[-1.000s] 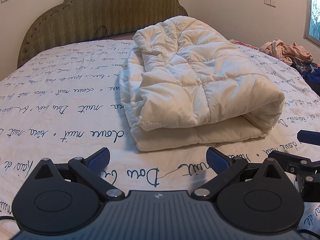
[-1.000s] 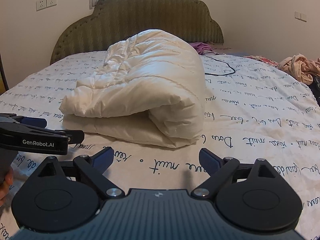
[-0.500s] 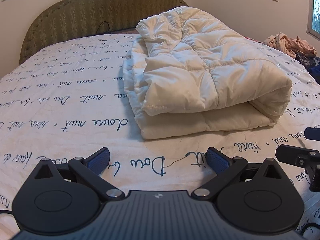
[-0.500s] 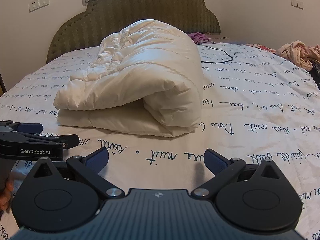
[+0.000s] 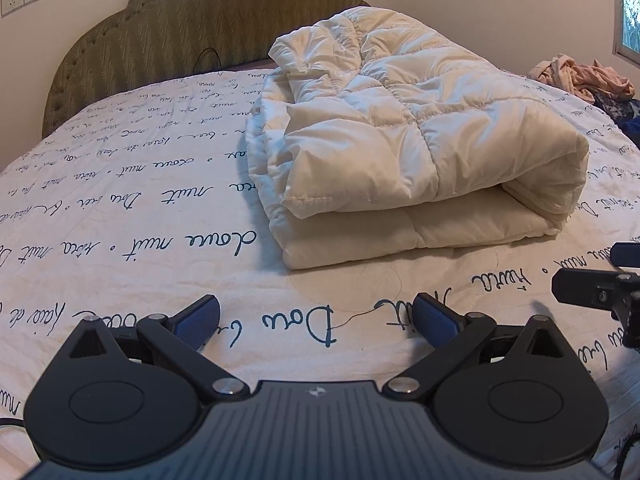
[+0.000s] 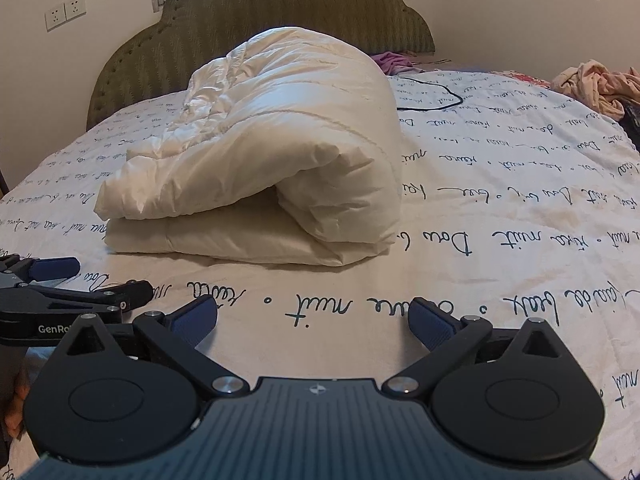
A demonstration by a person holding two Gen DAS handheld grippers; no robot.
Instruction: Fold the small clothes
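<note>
Your folded white puffer jacket lies mid-bed, long axis running toward the headboard, fold on its right. Left claw and right claw both gape empty.

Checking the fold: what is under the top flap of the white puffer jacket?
The white puffer jacket has a second padded layer under the flap, lying on the bedsheet. The dark gap at the fold hides anything deeper.
</note>
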